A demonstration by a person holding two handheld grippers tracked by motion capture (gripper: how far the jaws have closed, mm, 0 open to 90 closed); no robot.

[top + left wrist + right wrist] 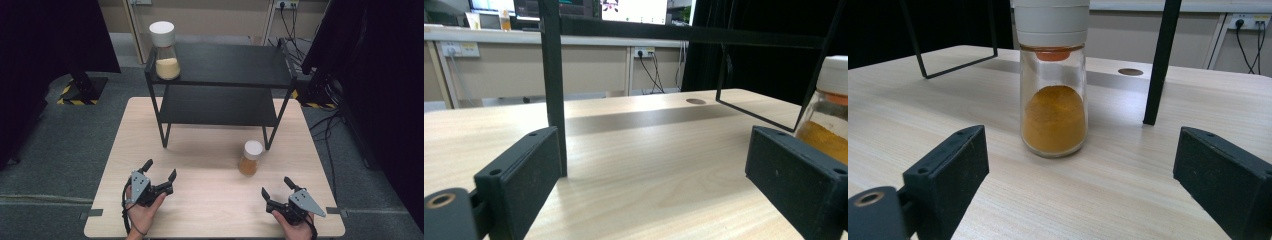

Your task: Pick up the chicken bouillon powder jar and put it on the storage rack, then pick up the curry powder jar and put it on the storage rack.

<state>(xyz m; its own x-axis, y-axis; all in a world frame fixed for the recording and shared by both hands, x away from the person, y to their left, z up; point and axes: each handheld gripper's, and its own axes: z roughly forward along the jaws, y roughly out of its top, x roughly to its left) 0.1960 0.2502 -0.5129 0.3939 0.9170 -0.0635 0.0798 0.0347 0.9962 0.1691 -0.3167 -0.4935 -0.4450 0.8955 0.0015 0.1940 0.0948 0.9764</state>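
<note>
A small glass jar with a white lid and orange powder stands on the wooden table, just in front of the black shelf's right front leg. It stands straight ahead in the right gripper view as the jar, a short way beyond the jaws. The same jar sits at the right edge of the left gripper view. A taller jar of pale yellow powder stands on the left end of the shelf's top. My left gripper is open over the table's front left. My right gripper is open at the front right, holding nothing.
The black two-level shelf takes up the back half of the table, and its left front leg rises just ahead of my left gripper. Dark curtains hang at both sides. Cables lie on the floor at the right.
</note>
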